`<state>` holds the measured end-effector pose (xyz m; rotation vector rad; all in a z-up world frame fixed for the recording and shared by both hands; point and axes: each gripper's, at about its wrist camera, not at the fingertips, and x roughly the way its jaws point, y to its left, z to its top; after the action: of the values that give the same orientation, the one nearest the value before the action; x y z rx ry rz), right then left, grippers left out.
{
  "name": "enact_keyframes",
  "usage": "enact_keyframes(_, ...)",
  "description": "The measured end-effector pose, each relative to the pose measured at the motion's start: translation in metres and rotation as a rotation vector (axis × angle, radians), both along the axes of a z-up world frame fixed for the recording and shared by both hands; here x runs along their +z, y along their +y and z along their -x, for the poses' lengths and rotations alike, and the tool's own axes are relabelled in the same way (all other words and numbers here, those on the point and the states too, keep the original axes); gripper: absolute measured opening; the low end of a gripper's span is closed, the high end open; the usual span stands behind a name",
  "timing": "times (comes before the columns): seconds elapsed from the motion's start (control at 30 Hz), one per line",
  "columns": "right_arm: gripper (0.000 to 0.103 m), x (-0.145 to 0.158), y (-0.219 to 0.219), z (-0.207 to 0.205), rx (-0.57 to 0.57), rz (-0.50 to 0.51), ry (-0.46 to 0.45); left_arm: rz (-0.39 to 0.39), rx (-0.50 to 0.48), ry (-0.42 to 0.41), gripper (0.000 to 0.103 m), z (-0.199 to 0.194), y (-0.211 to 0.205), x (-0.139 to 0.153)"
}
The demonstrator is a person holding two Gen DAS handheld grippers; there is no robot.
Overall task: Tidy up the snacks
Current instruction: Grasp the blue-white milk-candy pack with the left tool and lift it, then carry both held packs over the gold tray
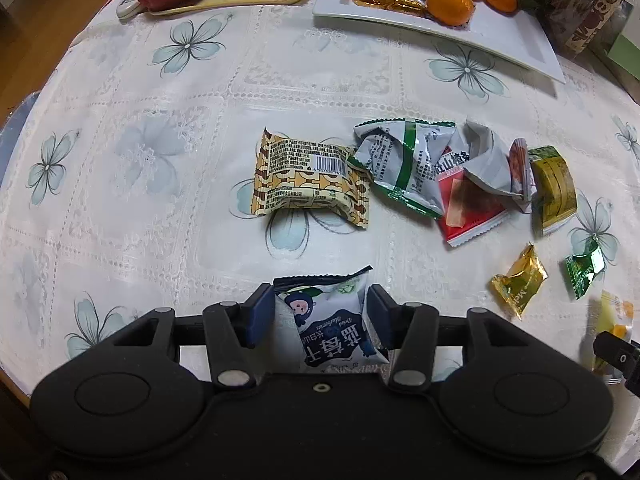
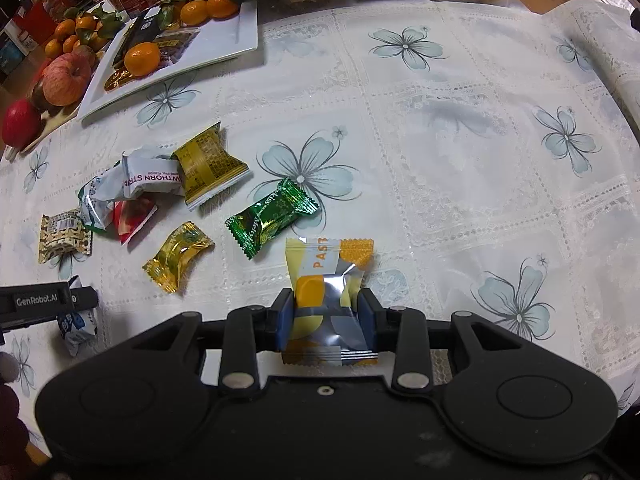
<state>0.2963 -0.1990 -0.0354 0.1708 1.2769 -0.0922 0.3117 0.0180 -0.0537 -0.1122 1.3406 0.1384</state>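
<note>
Left wrist view: the left hand-held gripper (image 1: 321,312) is clenched on a blue-and-white dried-blueberry packet (image 1: 334,320), its blue pads pressing the packet's two side edges so that the pouch stands between them just above the bench (image 1: 120,160), which is covered with a flowered lace cloth. Beyond it, near the middle of the bench, lies a beige patterned packet (image 1: 310,178), barcode side up; to its right a loose heap of crumpled wrappers, namely a green-and-white packet (image 1: 400,160), a red packet (image 1: 468,208) and an olive-yellow packet (image 1: 554,188), overlaps edge to edge. A gold candy (image 1: 519,279) and a green candy (image 1: 584,268) lie apart at near right. At far right stands a white tray (image 1: 512,36) holding mandarins and gold coins, the likely destination for sorted snacks. Right wrist view: the right hand-held gripper (image 2: 326,314) is closed on a yellow-and-orange pastry packet (image 2: 330,280), gripped at its lower half with the printed end pointing away, apparently lifted slightly clear of the cloth. The green candy and gold candy lie just left of it, the wrapper heap farther left, and the tray at far left. With both grippers loaded, seven or so items remain scattered; the sorting appears to be at an early stage.
</note>
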Motion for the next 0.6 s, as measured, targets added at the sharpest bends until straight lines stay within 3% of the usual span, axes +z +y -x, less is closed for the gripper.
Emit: enact_keyframes(0.6, 0.037, -0.0033, 0.0004, -0.0004, 0.021, 0.008, 0.019, 0.006, -0.007, -0.005, 0.053, 0.003, -0.003, 0.0027)
